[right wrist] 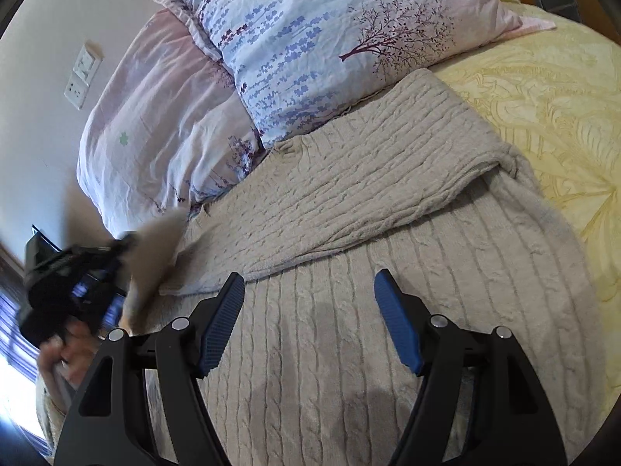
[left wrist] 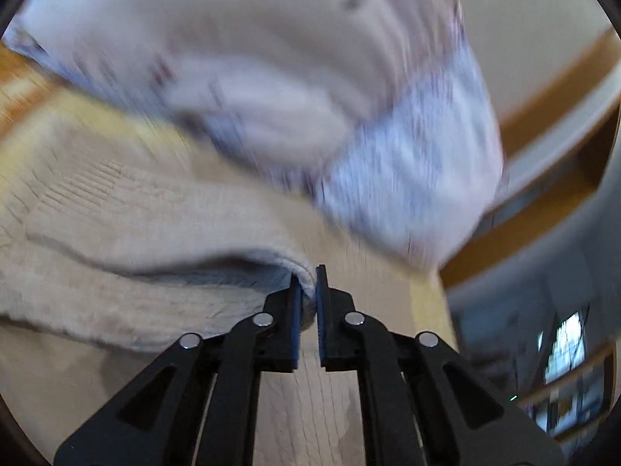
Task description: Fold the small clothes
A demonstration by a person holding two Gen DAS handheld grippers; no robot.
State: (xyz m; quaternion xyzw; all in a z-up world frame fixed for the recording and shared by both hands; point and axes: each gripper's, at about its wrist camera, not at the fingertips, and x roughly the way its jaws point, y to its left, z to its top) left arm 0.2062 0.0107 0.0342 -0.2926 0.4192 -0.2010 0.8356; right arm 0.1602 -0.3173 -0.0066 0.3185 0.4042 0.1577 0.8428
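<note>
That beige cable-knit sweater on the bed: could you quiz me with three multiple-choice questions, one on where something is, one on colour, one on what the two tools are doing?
1. Where does the floral pillow lie?
A on the floor
B beyond the beige cable-knit sweater
C under it

2. What colour is the quilted bedspread?
A pale yellow
B red
C black

3. How is the left tool?
A wide open
B out of sight
C shut on a sweater edge

Answers: B, the pillow sits past the sweater's far edge; A, yellow shows beside the knit; C, knit is pinched between its pads, while the right tool gapes open.
</note>
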